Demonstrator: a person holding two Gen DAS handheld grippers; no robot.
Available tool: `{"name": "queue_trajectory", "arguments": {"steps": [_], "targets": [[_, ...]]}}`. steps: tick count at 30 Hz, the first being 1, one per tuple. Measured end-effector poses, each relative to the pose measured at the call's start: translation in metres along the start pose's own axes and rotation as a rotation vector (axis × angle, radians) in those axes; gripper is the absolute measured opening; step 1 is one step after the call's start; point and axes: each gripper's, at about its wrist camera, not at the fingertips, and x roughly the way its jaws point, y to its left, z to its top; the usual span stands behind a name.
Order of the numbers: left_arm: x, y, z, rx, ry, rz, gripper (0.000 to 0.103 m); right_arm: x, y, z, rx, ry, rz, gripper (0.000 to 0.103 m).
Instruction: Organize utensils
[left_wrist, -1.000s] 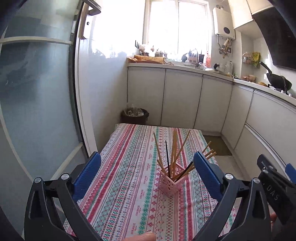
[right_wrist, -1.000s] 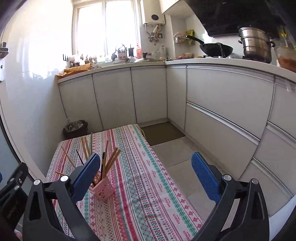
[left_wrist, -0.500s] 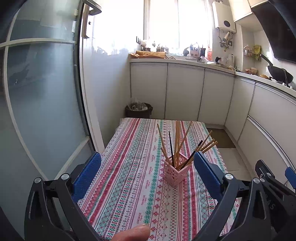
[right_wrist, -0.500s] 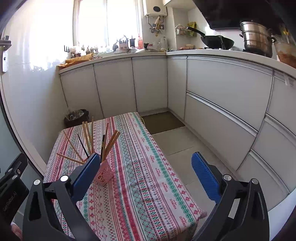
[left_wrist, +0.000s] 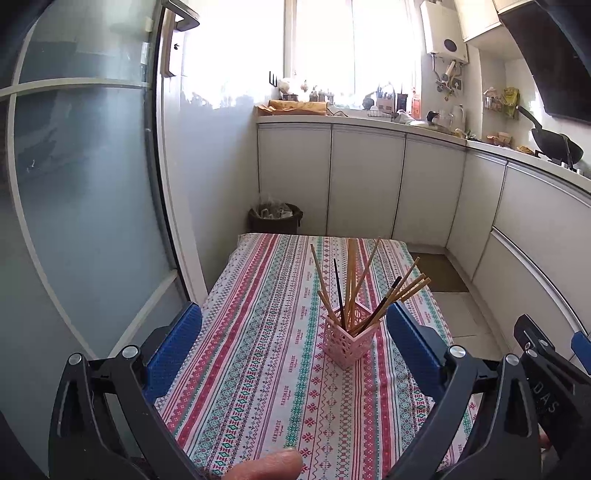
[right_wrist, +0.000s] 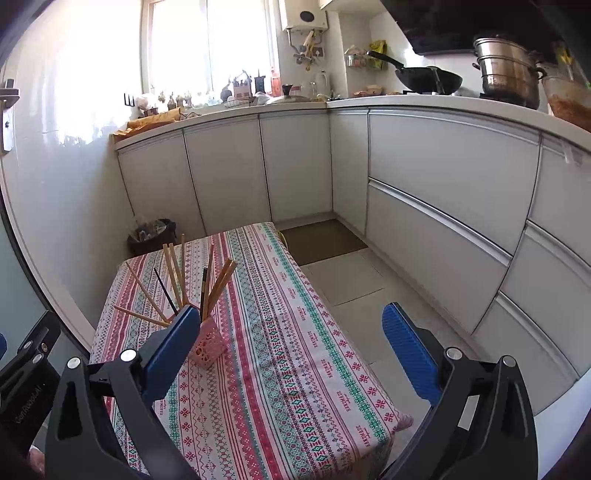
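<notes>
A pink lattice holder (left_wrist: 346, 341) stands on the striped tablecloth (left_wrist: 266, 332) and holds several wooden and dark chopsticks (left_wrist: 351, 280), fanned out. It also shows in the right wrist view (right_wrist: 207, 343), partly behind that gripper's left finger, with the chopsticks (right_wrist: 177, 280) above it. My left gripper (left_wrist: 293, 334) is open and empty, raised above the near end of the table, with the holder just inside its right finger. My right gripper (right_wrist: 286, 338) is open and empty, to the right of the holder.
The table (right_wrist: 295, 332) stands in a narrow kitchen. A glass door (left_wrist: 81, 184) is on the left and white cabinets (right_wrist: 443, 206) run along the back and right. A dark bin (left_wrist: 275, 218) sits beyond the table's far end. Floor tiles (right_wrist: 347, 273) lie to the right.
Both grippers have drawn back and risen from the table, so the holder looks smaller and farther off. Both stay open and empty.
</notes>
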Motion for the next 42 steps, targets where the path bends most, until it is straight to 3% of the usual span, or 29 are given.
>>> {"name": "queue_trajectory", "arguments": {"steps": [27, 42], "targets": [[-0.024, -0.043, -0.018, 0.064, -0.002, -0.085, 0.096, -0.018, -0.055, -0.014, 0.08, 0.017, -0.069, 0.096], [-0.03, -0.054, -0.018, 0.076, -0.013, -0.088, 0.096, -0.02, -0.065, -0.013, 0.101, 0.017, -0.073, 0.096]]}}
